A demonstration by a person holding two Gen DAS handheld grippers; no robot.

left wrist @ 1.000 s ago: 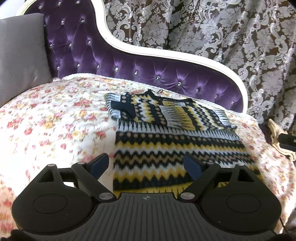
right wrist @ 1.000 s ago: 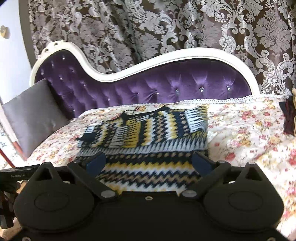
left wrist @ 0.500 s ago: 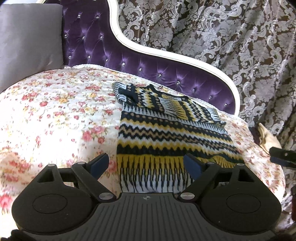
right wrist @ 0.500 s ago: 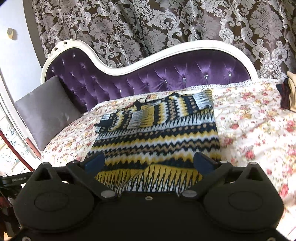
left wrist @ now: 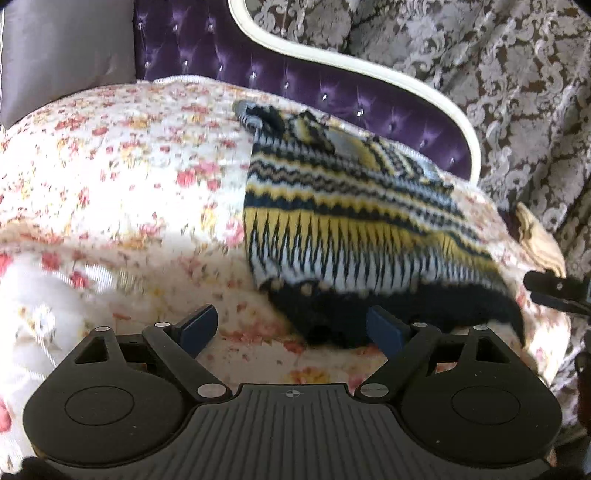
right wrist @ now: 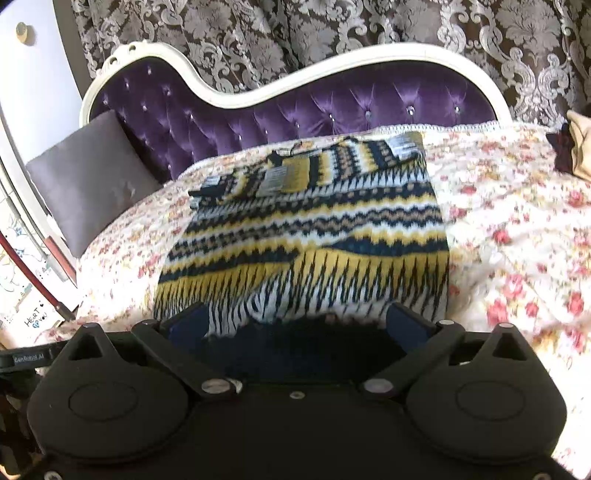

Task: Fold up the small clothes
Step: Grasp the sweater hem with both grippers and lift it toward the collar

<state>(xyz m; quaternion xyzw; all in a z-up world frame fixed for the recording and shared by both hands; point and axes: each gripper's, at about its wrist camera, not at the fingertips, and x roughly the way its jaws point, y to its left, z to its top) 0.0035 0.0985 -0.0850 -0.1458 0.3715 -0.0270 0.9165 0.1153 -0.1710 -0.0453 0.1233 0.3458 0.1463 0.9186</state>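
Sweater: knitted jumper (left wrist: 354,221) in yellow, navy and white zigzag bands, lying flat on the floral bedspread (left wrist: 122,184) of a bed with a purple tufted headboard (right wrist: 295,107).
Where it sits: middle of the bed, dark ribbed hem (left wrist: 388,314) nearest the bed's front edge, neck end up by the headboard.
Fold so far: the sleeves look already turned in across the chest, a striped panel (right wrist: 306,166) lying crosswise on top.
Long axis: hem to neck, running straight away from the person, toward the headboard.
Left tongs: left gripper (left wrist: 291,326) with jaws spread wide, gripping nothing, poised just short of the hem's left corner.
Right tongs: right gripper (right wrist: 299,321) likewise wide apart, the hem lying between its fingers, nothing pinched that I can see.
How it will handle: soft, thick, fairly light wool I'd guess; it will droop and sag between two pinch points rather than hold a line, and the knit grips the bedspread a little.
Where to take hold: the two hem corners, one each, pinching both layers of the dark rib.
Nearby: grey cushion (right wrist: 88,177) at the left, a beige thing (left wrist: 535,236) off to the right, patterned curtain (right wrist: 332,33) behind.
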